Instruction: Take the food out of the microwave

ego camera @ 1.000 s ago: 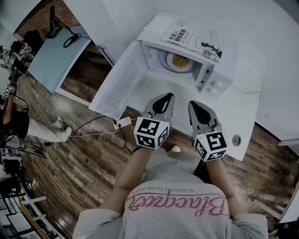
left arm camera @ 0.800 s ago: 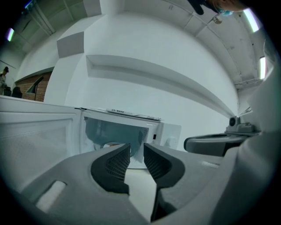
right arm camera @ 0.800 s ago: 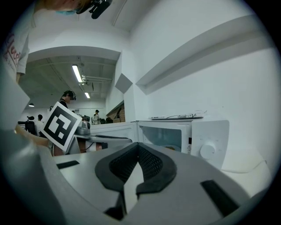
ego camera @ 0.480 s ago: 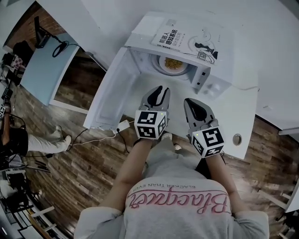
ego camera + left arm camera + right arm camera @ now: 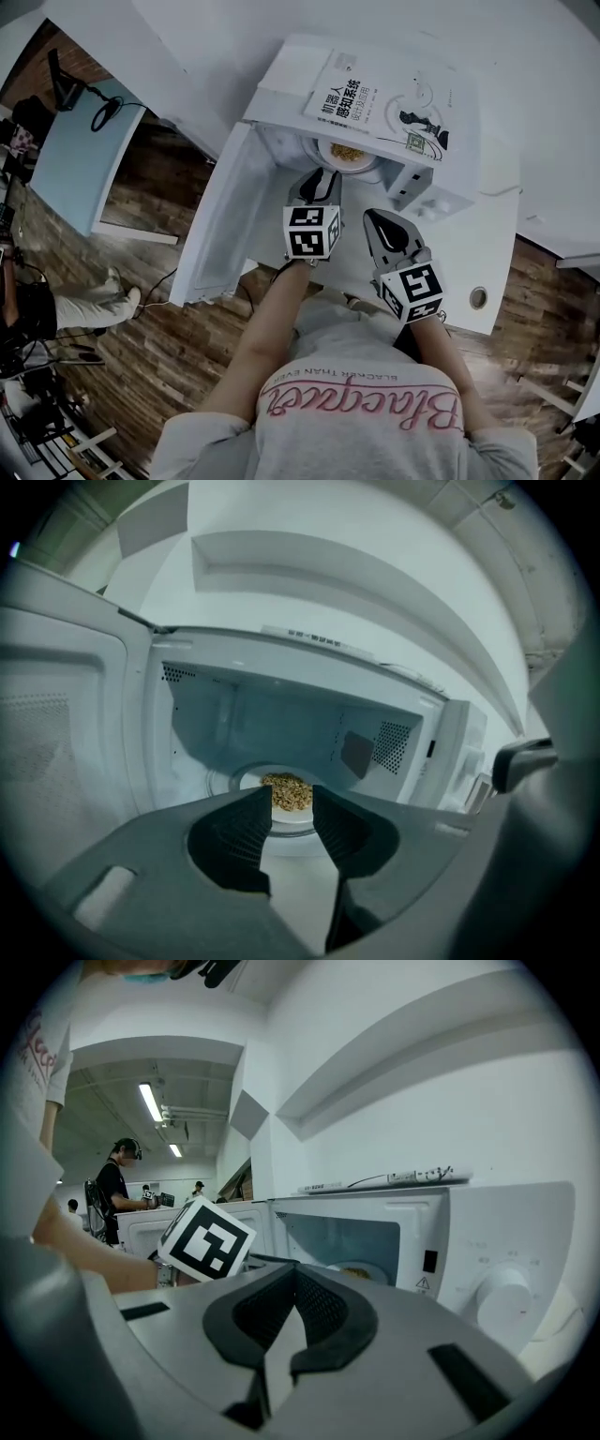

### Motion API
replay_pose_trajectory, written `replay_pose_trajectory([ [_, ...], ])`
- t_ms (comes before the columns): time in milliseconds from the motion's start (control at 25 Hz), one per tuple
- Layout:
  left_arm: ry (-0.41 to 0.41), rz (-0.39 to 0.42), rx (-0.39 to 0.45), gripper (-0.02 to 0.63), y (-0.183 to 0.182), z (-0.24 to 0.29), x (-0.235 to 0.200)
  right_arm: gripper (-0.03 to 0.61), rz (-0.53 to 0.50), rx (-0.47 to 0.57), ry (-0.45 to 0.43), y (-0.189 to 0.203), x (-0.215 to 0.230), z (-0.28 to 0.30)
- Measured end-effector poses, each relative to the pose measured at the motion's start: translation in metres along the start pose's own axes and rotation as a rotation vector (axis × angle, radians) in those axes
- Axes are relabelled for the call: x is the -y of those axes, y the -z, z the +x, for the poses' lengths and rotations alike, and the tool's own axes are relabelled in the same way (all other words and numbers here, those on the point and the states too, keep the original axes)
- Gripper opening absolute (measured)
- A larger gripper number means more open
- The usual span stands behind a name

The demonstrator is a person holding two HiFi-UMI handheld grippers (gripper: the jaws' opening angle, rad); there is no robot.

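Left tongs (image 5: 292, 803): released, jaws just opened, nothing between them, at the mouth of the open microwave (image 5: 281, 714). Right tongs (image 5: 294, 1274): clenched, empty, outside it. Food (image 5: 286, 791) lies on a plate (image 5: 287, 816) inside the microwave on the desk (image 5: 492, 248).

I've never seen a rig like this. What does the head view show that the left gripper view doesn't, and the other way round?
Only the head view: the book lying on top of the microwave, and the wooden floor below. Only the left gripper view: the vent holes in the oven's back wall, and the left claw close up; it has just been opening, with nothing between its pads. Both: the open microwave with the food on its plate.
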State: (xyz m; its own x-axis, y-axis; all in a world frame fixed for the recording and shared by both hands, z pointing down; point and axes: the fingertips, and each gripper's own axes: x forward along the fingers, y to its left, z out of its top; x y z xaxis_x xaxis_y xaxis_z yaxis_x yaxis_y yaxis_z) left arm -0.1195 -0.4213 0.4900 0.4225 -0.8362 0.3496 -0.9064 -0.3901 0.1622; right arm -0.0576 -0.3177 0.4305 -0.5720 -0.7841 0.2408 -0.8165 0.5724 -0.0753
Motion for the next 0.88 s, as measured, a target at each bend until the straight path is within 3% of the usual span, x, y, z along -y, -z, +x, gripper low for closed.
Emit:
replay_pose_trajectory([
  [120, -0.025, 0.009, -0.021, 0.149, 0.001, 0.022, -0.011, 0.011, 0.001, -0.027, 0.001, 0.006, 0.005, 0.011],
  [480, -0.069, 0.091, -0.114, 0.152, 0.015, 0.070, -0.033, 0.011, 0.005, -0.051, 0.014, 0.011, 0.023, 0.036],
  [640, -0.065, 0.138, -0.161, 0.152, 0.029, 0.076, -0.035, 0.011, 0.002, -0.051, 0.015, 0.011, 0.026, 0.041],
  [880, -0.034, 0.127, -0.159, 0.152, 0.033, 0.072, -0.033, 0.011, 0.000, -0.059, 0.020, 0.012, 0.026, 0.041],
])
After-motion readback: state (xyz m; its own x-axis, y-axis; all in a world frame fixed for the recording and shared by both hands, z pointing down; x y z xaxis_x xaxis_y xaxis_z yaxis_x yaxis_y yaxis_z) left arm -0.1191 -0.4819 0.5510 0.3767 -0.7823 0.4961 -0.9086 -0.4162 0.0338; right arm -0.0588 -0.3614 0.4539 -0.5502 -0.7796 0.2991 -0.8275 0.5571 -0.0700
